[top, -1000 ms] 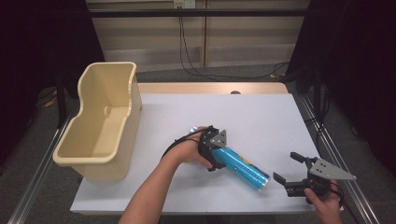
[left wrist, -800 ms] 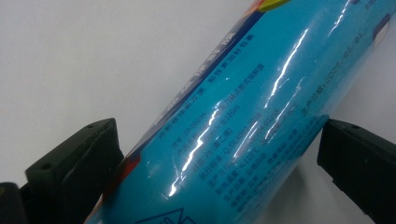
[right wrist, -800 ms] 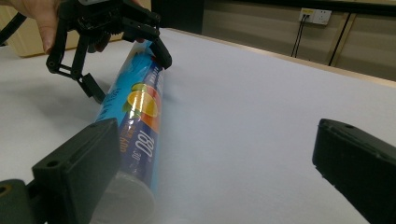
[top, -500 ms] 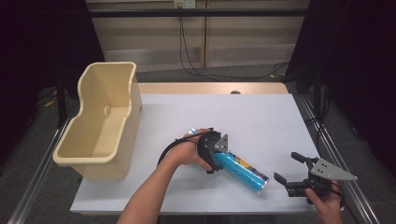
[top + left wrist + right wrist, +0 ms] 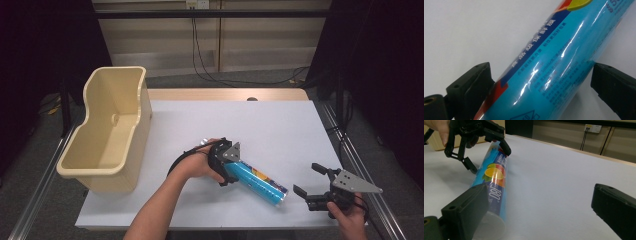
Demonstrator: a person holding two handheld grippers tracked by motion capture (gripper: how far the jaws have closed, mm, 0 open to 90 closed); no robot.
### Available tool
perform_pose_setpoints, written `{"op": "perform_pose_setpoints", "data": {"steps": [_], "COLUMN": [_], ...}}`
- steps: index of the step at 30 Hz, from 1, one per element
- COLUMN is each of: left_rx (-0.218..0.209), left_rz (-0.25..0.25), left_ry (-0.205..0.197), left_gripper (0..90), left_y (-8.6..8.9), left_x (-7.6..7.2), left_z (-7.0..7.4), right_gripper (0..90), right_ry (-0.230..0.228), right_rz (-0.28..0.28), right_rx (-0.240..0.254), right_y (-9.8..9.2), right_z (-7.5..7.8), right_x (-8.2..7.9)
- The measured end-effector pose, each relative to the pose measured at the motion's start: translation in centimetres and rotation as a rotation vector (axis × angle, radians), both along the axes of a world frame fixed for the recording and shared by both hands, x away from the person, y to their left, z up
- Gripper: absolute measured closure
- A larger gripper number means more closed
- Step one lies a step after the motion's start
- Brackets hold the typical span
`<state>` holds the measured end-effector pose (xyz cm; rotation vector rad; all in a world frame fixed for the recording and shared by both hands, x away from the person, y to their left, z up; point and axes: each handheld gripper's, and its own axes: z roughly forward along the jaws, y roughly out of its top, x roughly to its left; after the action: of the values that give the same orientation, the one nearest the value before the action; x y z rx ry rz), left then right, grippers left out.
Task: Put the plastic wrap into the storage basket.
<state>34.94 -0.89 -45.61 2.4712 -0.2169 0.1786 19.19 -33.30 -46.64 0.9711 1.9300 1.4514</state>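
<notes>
Tabletop [image 5: 280, 125]: white sheet over wood, dark curtains and wall cables behind.
Blue roll [image 5: 260, 181]: lying flat, near the front edge, slanting toward the right.
Left gripper [image 5: 231, 169]: jaws astride the roll's near end, just widened, left jaw touching, right jaw apart.
Right gripper [image 5: 310, 186]: jaws spread, empty, just beside the roll's far end.
Beige bin [image 5: 107, 130]: left edge, well apart.

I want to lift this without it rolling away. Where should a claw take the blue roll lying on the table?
Probably across the blue roll near its upper-left end, from above, one jaw each side. It lies flat and round, so the long curved sides give the grip; the left claw already straddles it there.
</notes>
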Motion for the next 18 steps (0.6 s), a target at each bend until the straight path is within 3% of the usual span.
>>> {"op": "perform_pose_setpoints", "data": {"steps": [6, 11, 15, 18], "left_rx": [0.125, 0.171, 0.181, 0.191], "left_rz": [-0.03, 0.047, 0.122, 0.2], "left_ry": [-0.04, -0.046, 0.038, 0.126], "left_gripper": [5.5, 12.2, 21.2, 26.2], "left_y": [-0.9, -0.3, 1.1, 2.2], "left_x": [-1.1, -1.2, -0.8, -0.7], "left_z": [-0.4, 0.1, 0.8, 1.3], "right_gripper": [0.8, 0.8, 0.8, 0.9], "right_ry": [-0.003, -0.005, -0.007, -0.003], "right_rz": [-0.005, -0.007, -0.009, -0.007], "right_rx": [0.006, 0.01, 0.014, 0.015], "right_y": [-0.2, -0.3, -0.4, -0.3], "right_z": [0.0, 0.1, 0.1, 0.0], "right_x": [0.0, -0.1, -0.1, 0.0]}}
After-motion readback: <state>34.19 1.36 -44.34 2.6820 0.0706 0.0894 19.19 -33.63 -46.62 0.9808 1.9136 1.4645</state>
